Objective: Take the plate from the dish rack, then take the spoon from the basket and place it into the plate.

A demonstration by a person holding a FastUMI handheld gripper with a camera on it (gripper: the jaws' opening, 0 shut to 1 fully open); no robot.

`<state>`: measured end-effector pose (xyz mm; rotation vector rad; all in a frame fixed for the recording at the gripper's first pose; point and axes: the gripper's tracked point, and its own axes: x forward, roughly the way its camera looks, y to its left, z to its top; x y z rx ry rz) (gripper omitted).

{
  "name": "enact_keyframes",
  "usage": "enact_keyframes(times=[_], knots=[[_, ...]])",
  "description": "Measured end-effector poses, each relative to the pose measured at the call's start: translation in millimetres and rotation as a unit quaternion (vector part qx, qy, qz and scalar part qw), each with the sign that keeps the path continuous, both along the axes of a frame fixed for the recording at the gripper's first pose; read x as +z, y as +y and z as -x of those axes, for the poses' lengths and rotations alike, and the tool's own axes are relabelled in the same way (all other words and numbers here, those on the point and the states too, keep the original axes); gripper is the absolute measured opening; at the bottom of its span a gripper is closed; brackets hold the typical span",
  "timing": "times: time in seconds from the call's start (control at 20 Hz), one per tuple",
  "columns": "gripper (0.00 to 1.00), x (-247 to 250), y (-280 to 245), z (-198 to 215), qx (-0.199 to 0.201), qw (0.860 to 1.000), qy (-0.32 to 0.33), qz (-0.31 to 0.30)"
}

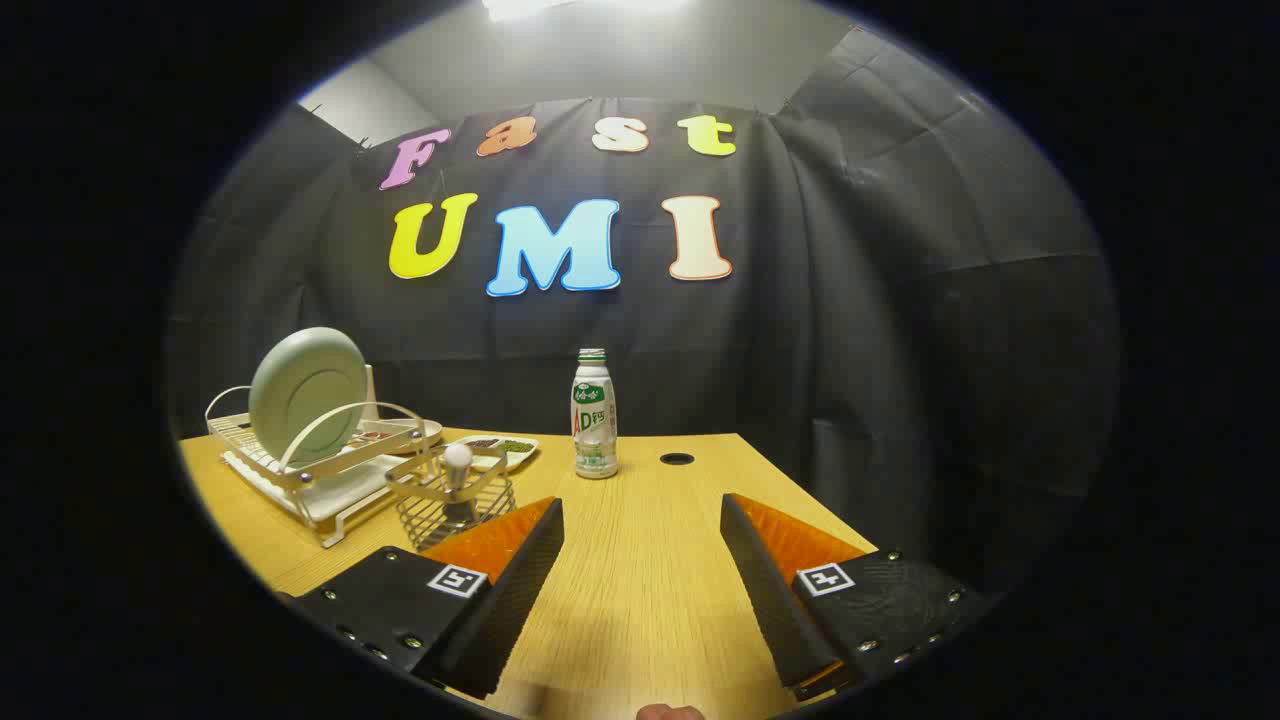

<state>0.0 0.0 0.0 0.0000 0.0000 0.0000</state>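
A pale green plate (305, 392) stands on edge in a white wire dish rack (300, 470) on the wooden table, well off to the left beyond my fingers. Just in front of the rack sits a small wire basket (455, 505), and a spoon (458, 462) stands in it with its rounded white end up. The basket is right beyond my left finger. My gripper (642, 520) hangs over the table with its fingers wide apart and nothing between them.
A white drink bottle with a green cap (594, 415) stands upright ahead of the fingers, mid-table. A small white dish with food bits (498, 450) lies behind the basket. A round cable hole (677, 459) is in the tabletop (640, 590) near its far edge.
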Motion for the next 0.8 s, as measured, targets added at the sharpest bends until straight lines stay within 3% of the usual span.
enact_keyframes(times=[0.15, 0.4, 0.8], knots=[[0.97, 29.2, -8.9, -21.0, -0.011, 1.000, -0.018, 0.012], [0.97, 110.3, -9.6, -2.2, -0.018, 0.999, -0.033, 0.004], [0.97, 215.0, 53.3, 26.1, 0.005, 0.999, -0.032, -0.008]])
